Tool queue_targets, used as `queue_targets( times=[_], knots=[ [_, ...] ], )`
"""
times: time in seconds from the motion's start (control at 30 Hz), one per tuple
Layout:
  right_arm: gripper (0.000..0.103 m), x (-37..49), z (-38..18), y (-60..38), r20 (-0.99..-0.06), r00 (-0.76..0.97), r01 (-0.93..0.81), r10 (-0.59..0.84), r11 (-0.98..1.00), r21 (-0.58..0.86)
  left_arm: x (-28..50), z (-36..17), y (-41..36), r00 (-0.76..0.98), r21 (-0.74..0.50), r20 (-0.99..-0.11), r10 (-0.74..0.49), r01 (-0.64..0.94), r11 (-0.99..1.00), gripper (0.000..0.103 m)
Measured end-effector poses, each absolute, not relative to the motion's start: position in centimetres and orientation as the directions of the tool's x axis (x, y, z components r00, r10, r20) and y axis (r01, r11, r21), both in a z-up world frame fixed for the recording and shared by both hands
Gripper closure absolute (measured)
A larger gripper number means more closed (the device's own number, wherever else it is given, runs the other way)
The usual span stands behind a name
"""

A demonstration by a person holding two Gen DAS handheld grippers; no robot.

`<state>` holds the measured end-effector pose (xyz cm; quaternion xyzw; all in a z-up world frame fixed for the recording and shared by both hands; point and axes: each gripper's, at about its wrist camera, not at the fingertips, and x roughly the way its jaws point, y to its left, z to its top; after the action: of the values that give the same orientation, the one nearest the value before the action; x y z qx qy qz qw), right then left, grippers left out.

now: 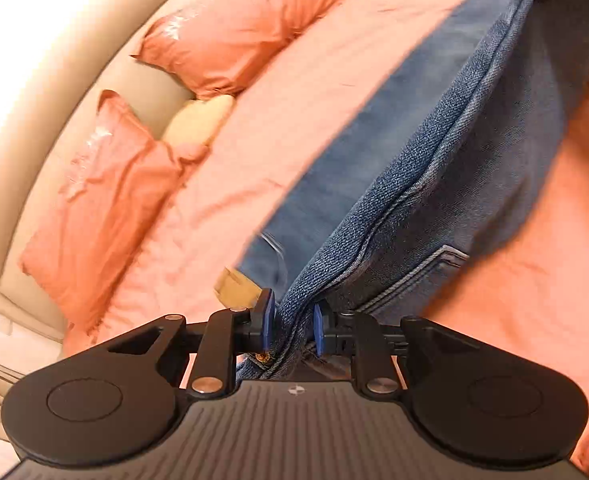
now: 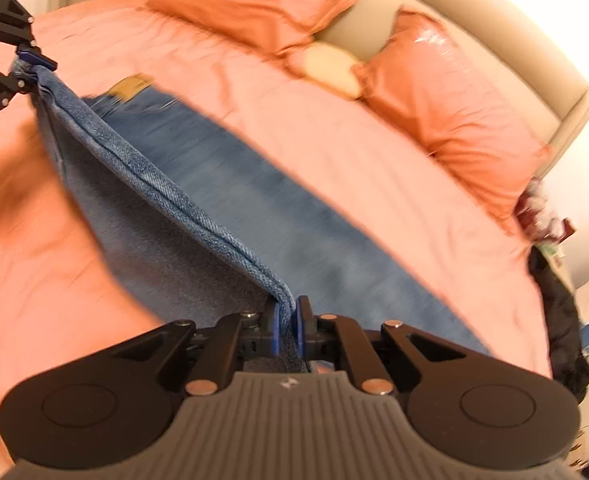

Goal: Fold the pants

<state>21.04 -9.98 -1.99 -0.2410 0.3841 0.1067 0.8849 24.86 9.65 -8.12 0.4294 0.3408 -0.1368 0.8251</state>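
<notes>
Both hand-held grippers, left and right, pinch the blue denim pants, stretched lengthwise between them above the pink bed.

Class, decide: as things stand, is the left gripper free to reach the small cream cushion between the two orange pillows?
Probably not yet. The left gripper is shut on the blue denim pants, so it is occupied; the cream cushion lies across open pink bedding, with nothing blocking the path.

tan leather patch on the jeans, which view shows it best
Neither is sharp. The left wrist view shows the patch larger, just beyond the left gripper. The right wrist view shows it small and distant.
</notes>
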Motion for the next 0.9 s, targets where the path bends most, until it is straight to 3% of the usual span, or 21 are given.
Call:
queue_targets(
  times=[0.23, 0.5, 0.73, 0.9],
  knots=[
    [0.103, 30.8, -3.1, -10.2, -0.689, 0.724, -0.340, -0.041, 0.847, -0.408, 34.8, -8.8, 8.6, 0.708, 0.616, -0.696, 0.114, 0.508, 0.602, 0.082],
    [0.103, 41.1, -10.9, -10.4, -0.797, 0.598, -0.370, -0.081, 0.854, -0.365, 42.7, -14.6, 8.5, 0.614, 0.562, -0.777, 0.138, 0.578, 0.592, 0.081],
    [0.103, 43.4, -16.5, -11.2, -0.856, 0.515, -0.438, -0.036, 0.848, -0.299, 44.7, -18.8, 9.5, 0.546, 0.491, -0.831, 0.106, 0.632, 0.599, 0.081],
    [0.103, 42.3, -14.3, -11.9, -0.814, 0.580, -0.406, -0.001, 0.866, -0.291, 43.0, -15.9, 10.1, 0.612, 0.504, -0.788, 0.068, 0.577, 0.643, 0.082]
  ],
)
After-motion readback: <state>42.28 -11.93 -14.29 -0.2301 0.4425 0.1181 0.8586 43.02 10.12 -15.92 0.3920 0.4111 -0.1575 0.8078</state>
